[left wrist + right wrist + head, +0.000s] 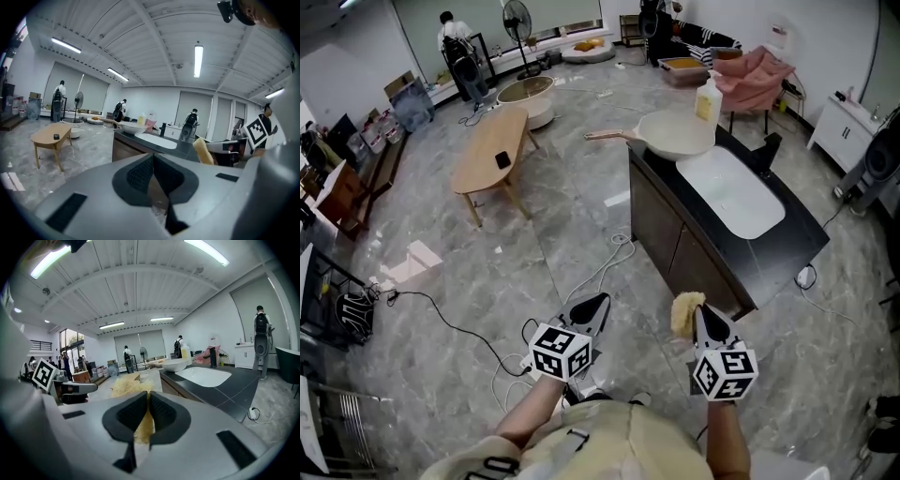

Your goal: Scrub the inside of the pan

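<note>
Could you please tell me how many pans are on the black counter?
1: the white round pan with a wooden handle sits at the black counter's far end, beside the yellow bottle; none seems hidden.

The right claw (148,395) has its jaws pinched on a yellow fibrous scrubber (125,385), which fluffs out past the tips. Beyond it, a black tabletop (236,383) carries a white sink (205,376) and a white pan (174,365).

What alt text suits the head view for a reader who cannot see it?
The right claw is shut on a yellow scrubber; the left claw is shut and empty. Ahead, a white pan sits on a dark counter by a sink.
</note>
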### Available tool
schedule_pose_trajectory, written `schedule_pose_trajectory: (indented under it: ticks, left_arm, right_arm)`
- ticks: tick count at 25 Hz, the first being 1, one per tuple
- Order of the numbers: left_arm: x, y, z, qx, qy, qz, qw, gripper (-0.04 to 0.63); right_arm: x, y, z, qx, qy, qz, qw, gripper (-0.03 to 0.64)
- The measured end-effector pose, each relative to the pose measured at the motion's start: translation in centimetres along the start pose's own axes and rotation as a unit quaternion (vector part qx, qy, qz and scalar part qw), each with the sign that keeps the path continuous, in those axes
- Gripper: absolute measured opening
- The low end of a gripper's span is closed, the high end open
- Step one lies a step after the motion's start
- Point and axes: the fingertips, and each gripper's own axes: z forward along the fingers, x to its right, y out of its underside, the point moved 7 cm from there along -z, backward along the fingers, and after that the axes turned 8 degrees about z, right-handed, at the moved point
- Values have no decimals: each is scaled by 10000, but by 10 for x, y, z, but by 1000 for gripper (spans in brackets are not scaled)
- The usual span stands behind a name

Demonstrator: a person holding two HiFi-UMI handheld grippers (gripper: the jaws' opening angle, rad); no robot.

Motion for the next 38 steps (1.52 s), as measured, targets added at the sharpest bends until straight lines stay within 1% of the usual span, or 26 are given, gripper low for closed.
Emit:
schedule_pose_trajectory:
  ticks: [3,7,10,12,15,17,20,23,26,31,35,38]
  left_arm:
    - [9,0,12,52,-17,-54,10000,15]
    - [18,-2,18,2,37,86,10000,15]
    - [11,1,23,-97,5,121,9999,15]
    - [4,1,31,-78,-14,115,9999,15]
    - [-12,-1,48,-35,-51,270,9996,15]
    - [-26,-1,66,-59,-52,400,9992,15]
    - [-54,-3,98,-99,98,444,9989,15]
    - [-89,-11,125,-109,240,521,9983,15]
    - [-126,-22,152,-117,315,692,9970,15]
    - [-179,-34,193,-232,554,914,9940,15]
    - [-216,-45,216,-226,726,1088,9912,15]
    - [-234,-57,236,-265,856,1241,9882,17]
  right_arm:
    - [10,4,4,-155,-17,3,9999,32]
    - [19,8,13,-241,-88,63,9997,32]
    - [24,7,24,-274,-119,52,9995,32]
    - [29,5,35,-349,-104,21,9993,32]
    - [33,3,55,-465,-43,32,9989,32]
    - [37,-1,74,-511,-5,19,9987,32]
    - [41,-13,112,-536,90,-39,9985,32]
    - [38,-30,153,-558,141,-160,9982,32]
    - [37,-46,196,-611,218,-286,9975,32]
    - [35,-71,261,-642,385,-335,9966,32]
    - [30,-86,297,-611,400,-345,9967,32]
    - [34,-101,317,-619,376,-429,9965,32]
